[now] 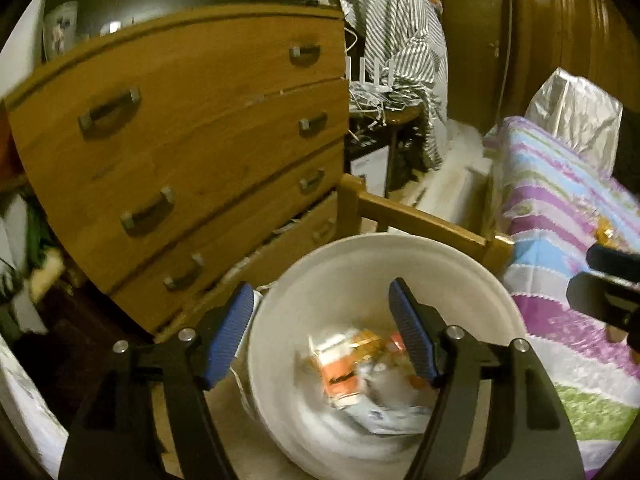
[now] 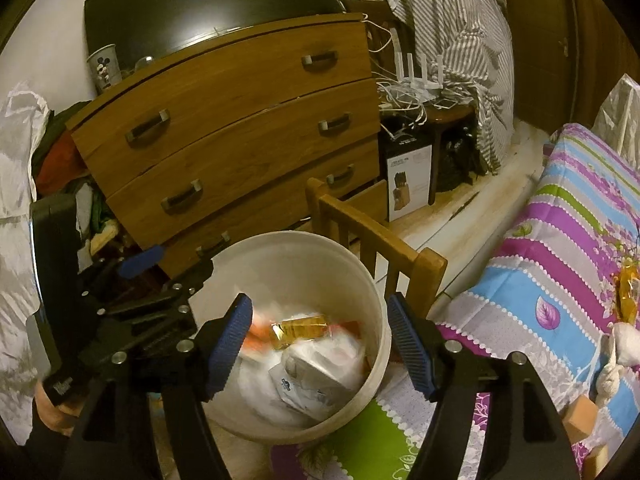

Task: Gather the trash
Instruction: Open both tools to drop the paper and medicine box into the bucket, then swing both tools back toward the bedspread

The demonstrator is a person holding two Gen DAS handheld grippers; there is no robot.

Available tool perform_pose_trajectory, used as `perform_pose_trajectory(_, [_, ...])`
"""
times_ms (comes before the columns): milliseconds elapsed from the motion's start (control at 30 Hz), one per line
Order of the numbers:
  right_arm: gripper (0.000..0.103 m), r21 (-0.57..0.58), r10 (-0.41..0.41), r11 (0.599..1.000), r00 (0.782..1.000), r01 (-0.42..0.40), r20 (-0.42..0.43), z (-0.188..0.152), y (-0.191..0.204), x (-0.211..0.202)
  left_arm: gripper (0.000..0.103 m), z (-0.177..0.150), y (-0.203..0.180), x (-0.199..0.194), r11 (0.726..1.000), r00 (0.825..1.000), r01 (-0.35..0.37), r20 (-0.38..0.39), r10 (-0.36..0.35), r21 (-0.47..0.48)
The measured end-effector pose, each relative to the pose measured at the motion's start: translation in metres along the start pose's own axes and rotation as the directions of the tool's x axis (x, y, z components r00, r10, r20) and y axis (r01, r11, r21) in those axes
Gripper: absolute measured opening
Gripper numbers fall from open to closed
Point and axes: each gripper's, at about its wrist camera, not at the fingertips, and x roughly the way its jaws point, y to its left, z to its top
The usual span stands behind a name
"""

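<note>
A white bucket (image 1: 360, 256) holds crumpled paper and orange and gold wrappers (image 1: 344, 364); it also shows in the right wrist view (image 2: 372, 300), with a gold wrapper (image 2: 298, 330) on top. My left gripper (image 1: 322, 334) is open and empty above the bucket's near rim. My right gripper (image 2: 320, 344) is open and empty above the bucket. The left gripper also shows at the left of the right wrist view (image 2: 140, 280). A gold wrapper (image 2: 626, 292) lies on the striped bedspread (image 2: 560, 240) at the right.
A wooden chest of drawers (image 1: 192, 140) stands behind the bucket, a wooden chair back (image 2: 372, 236) beside it. A stool with cables and a router (image 2: 424, 88), striped cloth and a boxed item (image 2: 410, 180) stand further back. Clothes are piled at left.
</note>
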Motion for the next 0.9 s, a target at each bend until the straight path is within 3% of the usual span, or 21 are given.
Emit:
perform_pose_trajectory(400, [0.071, 0.008, 0.004, 1.000, 1.000, -0.004, 0.030, -0.008, -0.002, -0.012, 0.067, -0.002, -0.007, -0.005, 1.000, 1.000, 0.014, 0.014, -0.014, 0.008])
perform_pose_trajectory(633, [0.071, 0.053, -0.066, 0.997, 0.990, 0.060, 0.126, -0.028, -0.018, -0.038, 0.077, -0.007, -0.025, -0.026, 1.000, 0.998, 0.012, 0.067, -0.014, 0.029])
perform_pose_trajectory(900, [0.072, 0.073, -0.145, 0.988, 0.973, 0.134, 0.182, -0.059, -0.046, -0.073, 0.085, -0.015, -0.072, -0.057, 0.993, 0.990, 0.071, 0.112, -0.081, 0.095])
